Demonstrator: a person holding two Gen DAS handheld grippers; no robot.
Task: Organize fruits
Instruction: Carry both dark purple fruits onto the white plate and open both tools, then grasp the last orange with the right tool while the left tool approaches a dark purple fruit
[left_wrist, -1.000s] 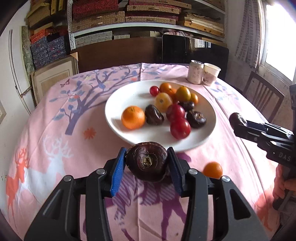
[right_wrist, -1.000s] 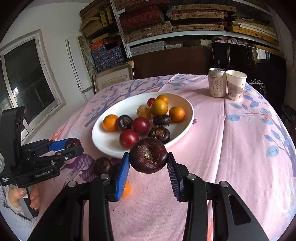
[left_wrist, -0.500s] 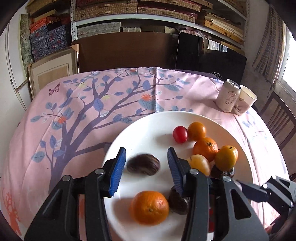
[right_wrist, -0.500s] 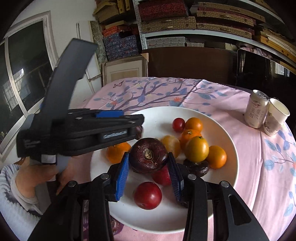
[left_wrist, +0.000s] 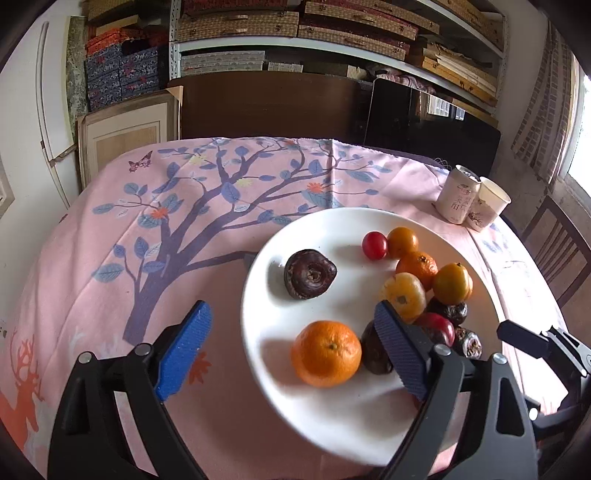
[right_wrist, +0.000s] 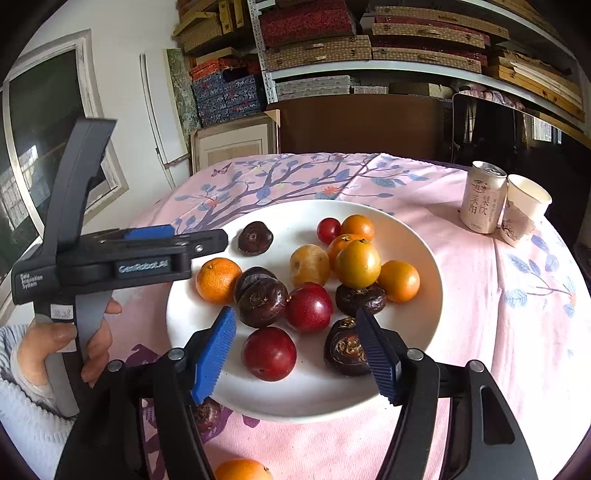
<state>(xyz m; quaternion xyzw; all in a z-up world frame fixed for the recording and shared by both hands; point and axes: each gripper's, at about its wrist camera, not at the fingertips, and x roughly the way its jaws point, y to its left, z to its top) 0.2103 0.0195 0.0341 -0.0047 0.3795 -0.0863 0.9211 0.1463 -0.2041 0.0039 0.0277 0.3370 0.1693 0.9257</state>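
Left wrist view: the left gripper now has its fingers wide apart and empty — half a second ago a dark chestnut lay between them; it sits alone on the far left of the white plate, beside no other fruit. Right wrist view: the right gripper has also let go — its fingers stand apart over a red plum, and the dark fruit it clamped earlier rests in the pile. One orange remains on the pink counter.
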